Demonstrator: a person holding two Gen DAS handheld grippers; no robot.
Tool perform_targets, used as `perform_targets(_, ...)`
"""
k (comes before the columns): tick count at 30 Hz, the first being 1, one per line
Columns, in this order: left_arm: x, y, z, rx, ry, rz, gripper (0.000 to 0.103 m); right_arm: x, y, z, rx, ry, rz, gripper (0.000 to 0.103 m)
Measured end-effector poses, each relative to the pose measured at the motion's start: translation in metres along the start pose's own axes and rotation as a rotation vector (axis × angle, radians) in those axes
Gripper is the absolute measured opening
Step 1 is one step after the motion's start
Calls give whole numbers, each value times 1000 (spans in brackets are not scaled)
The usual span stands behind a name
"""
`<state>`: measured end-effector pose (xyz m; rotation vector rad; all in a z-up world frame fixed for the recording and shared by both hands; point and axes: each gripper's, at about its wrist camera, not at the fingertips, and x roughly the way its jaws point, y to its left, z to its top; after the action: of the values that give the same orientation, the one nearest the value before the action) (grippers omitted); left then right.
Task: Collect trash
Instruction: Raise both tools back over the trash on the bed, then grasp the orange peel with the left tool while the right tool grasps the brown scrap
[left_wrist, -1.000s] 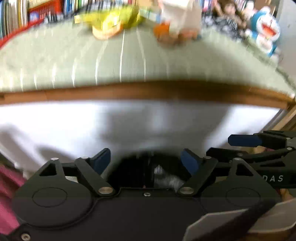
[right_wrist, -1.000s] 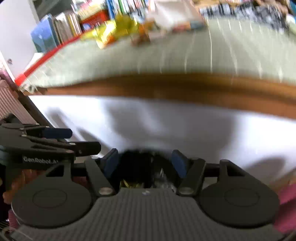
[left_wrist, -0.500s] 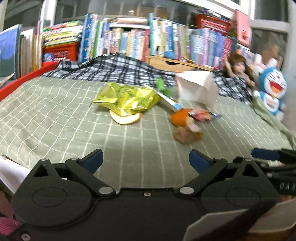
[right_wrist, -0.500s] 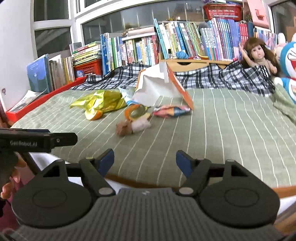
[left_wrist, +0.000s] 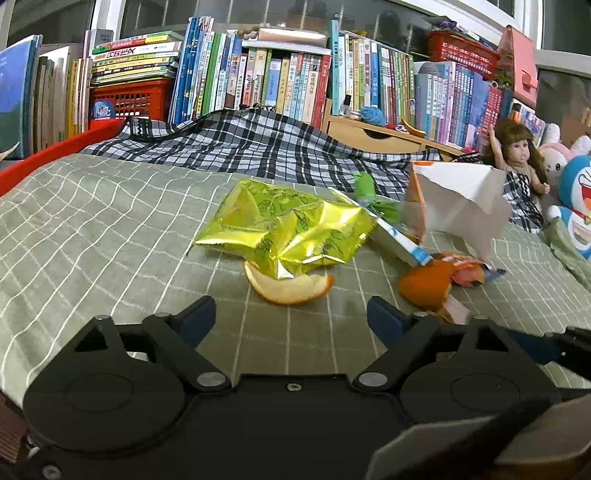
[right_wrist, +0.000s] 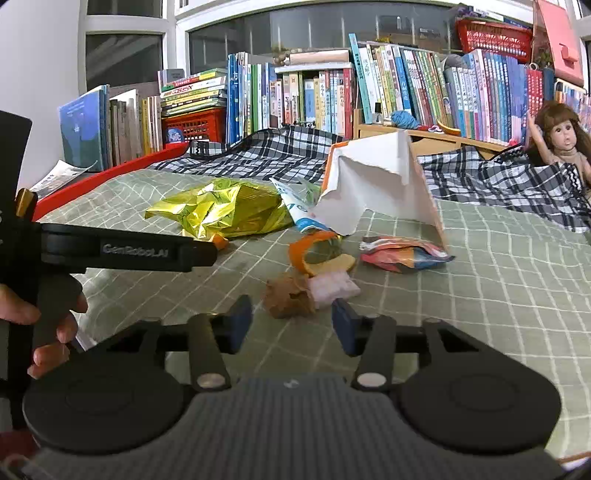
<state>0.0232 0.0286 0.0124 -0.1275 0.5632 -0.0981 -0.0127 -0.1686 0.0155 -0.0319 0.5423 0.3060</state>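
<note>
Right gripper (right_wrist: 291, 321) fingers spread, holding nothing, aimed at the crumpled brown paper wad (right_wrist: 290, 298) touching a pale pink wrapper (right_wrist: 334, 288) near the front edge of the green checked bed cover (right_wrist: 498, 280); closing here risks pinching both or bunching the soft cloth. Left gripper (left_wrist: 291, 317) also spread and empty, just short of the curved orange peel slice (left_wrist: 290, 290) tucked under the crinkled yellow foil bag (left_wrist: 288, 225); lifting the peel could drag the bag and scatter trash.

both hand-held grippers, left (left_wrist: 291, 317), right (right_wrist: 291, 323), empty, jaws apart
</note>
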Motion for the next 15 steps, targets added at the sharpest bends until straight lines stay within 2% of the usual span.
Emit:
perform_targets(8,30,0,3,24,22,-12,82,25,7,0,-48,11,-31,52)
perform_targets(10,35,0,3,20,22,-14,77,30,9,0,-66,9,-42,48)
perform_targets(11,37,-1,3,26,16,-6,67,31,10,0,-76,7,-50,46)
perform_targets(12,38,-2,4,34,16,0,57,32,11,-1,-84,4,-61,36)
perform_targets(13,38,-3,4,39,13,7,56,32,12,-1,-83,3,-76,32)
perform_targets(15,35,-3,4,26,8,5,48,29,9,0,-59,-8,-61,29)
